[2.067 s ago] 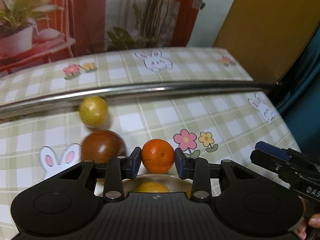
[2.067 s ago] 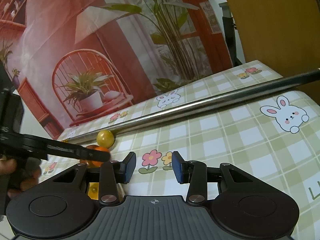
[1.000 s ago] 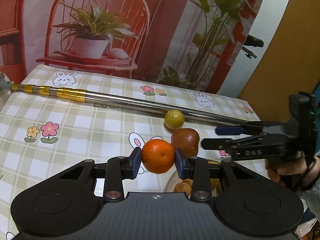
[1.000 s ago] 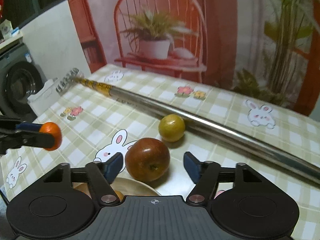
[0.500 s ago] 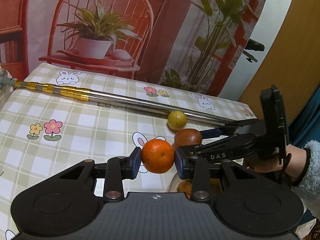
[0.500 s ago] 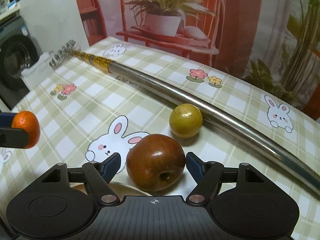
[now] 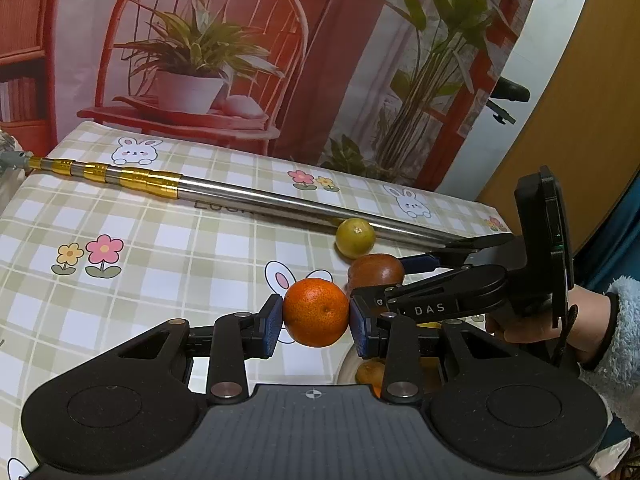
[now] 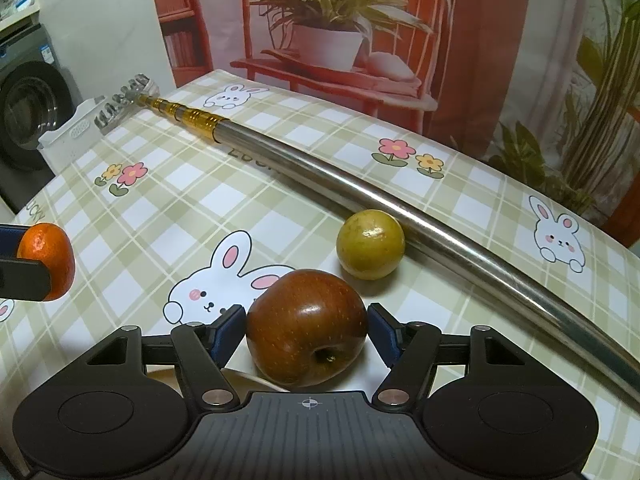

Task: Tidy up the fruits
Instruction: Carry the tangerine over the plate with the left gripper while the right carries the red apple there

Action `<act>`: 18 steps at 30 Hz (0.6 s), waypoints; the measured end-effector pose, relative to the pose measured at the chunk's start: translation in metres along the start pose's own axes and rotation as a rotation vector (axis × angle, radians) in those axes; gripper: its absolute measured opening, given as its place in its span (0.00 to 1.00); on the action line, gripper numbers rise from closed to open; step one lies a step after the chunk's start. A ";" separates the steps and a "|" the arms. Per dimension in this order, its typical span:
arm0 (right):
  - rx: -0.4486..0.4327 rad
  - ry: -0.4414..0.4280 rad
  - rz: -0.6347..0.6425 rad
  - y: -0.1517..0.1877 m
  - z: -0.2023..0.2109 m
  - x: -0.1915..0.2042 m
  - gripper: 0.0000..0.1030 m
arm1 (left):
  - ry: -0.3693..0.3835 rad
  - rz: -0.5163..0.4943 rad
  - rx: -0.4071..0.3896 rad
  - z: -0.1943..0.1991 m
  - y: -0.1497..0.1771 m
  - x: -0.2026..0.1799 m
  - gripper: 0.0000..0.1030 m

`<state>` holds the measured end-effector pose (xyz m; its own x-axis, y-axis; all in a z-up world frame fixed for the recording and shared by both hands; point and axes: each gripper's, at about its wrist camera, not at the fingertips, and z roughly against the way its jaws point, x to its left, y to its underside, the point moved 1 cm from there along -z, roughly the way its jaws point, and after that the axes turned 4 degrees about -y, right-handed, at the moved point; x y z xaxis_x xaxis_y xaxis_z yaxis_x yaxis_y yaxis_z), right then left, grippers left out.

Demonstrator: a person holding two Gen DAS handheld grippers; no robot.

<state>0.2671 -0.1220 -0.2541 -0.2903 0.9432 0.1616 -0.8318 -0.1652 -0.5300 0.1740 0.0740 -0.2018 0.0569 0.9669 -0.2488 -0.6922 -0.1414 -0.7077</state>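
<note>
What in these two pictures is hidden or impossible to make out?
- Plate with fruit, left wrist view: mostly hidden behind the left hand-held gripper holding the orange.
- Pole, right wrist view: far end cut off by the frame edge.
- Right hand-held gripper pads on the apple: contact unclear.

"DAS" on right claw [image 7: 384,276] arm; partly hidden lettering on tablecloth [image 7: 168,256] by pole [image 7: 280,200].

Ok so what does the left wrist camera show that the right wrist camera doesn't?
Only the left wrist view shows the hand holding the right gripper and a plate edge with fruit under the fingers. Only the right wrist view shows the washing machine and white basket. Both show the orange clamped in the left gripper, the apple, the yellow-green fruit and the metal pole.
</note>
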 end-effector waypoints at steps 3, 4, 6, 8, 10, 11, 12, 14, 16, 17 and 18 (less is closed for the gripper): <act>-0.003 0.001 0.004 0.000 0.000 0.000 0.60 | -0.001 -0.001 0.002 0.000 0.000 -0.001 0.37; -0.005 0.002 0.003 0.000 0.000 0.000 0.60 | -0.001 -0.002 0.003 -0.001 0.000 -0.001 0.37; -0.014 0.004 0.001 0.001 0.001 0.001 0.60 | -0.001 -0.002 0.005 -0.001 0.000 -0.001 0.37; -0.024 0.009 0.004 0.003 0.001 0.001 0.60 | -0.003 -0.003 0.007 -0.001 0.001 -0.002 0.37; -0.031 0.015 0.012 0.004 0.002 0.003 0.60 | -0.005 -0.004 0.009 -0.001 0.002 -0.002 0.37; -0.033 0.017 0.015 0.005 0.002 0.003 0.60 | -0.005 -0.004 0.010 -0.001 0.002 -0.002 0.37; -0.034 0.020 0.016 0.005 0.002 0.004 0.60 | -0.006 -0.004 0.010 -0.001 0.002 -0.002 0.37; -0.038 0.024 0.017 0.005 0.004 0.003 0.60 | -0.005 -0.004 0.010 -0.001 0.002 -0.002 0.37; -0.052 0.027 0.013 0.004 0.007 0.003 0.60 | -0.005 -0.005 0.011 -0.001 0.002 -0.002 0.37; -0.059 0.027 0.011 0.005 0.009 0.002 0.59 | -0.005 -0.005 0.011 -0.001 0.002 -0.002 0.37; -0.069 0.026 0.008 0.004 0.011 0.002 0.59 | -0.005 -0.006 0.012 -0.001 0.002 -0.002 0.37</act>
<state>0.2575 -0.1242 -0.2466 -0.2835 0.9492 0.1364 -0.7946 -0.1528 -0.5876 0.1736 0.0717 -0.2036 0.0574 0.9687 -0.2416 -0.7001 -0.1334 -0.7014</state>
